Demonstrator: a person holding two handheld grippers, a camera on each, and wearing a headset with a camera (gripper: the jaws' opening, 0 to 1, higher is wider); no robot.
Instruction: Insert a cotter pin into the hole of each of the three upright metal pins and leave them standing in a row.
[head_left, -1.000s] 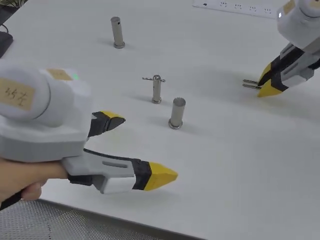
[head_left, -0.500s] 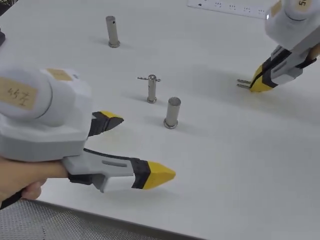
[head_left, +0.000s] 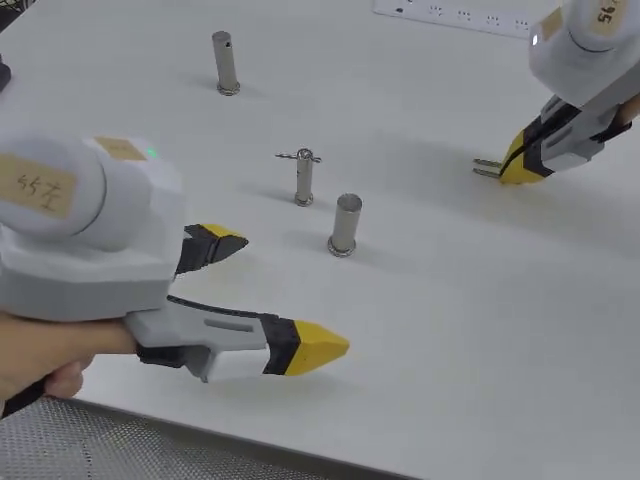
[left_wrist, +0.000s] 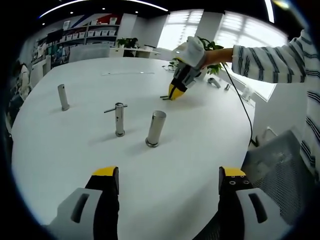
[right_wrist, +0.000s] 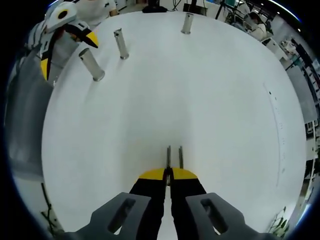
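Note:
Three metal pins stand on the white table (head_left: 450, 330): a far pin (head_left: 226, 63), a middle pin (head_left: 303, 178) with a cotter pin through its top hole, and a near pin (head_left: 345, 224). My left gripper (head_left: 288, 293) hovers open and empty in front of the near pin (left_wrist: 155, 128). Well to the right, my right gripper (head_left: 508, 172) touches its tips to the table. In the right gripper view it (right_wrist: 168, 172) is shut on a cotter pin (right_wrist: 168, 157), and a second thin rod (right_wrist: 180, 156) lies parallel beside it.
A white power strip (head_left: 455, 17) lies along the table's far edge. A grey mesh surface (head_left: 100, 445) shows below the near edge. A striped sleeve (left_wrist: 270, 55) reaches in behind the right gripper. Wide bare table separates the pins from the right gripper.
The right gripper's jaws have closed together at the ends of the thin rods. The head view shifted slightly. The left gripper and the three pins stay put.

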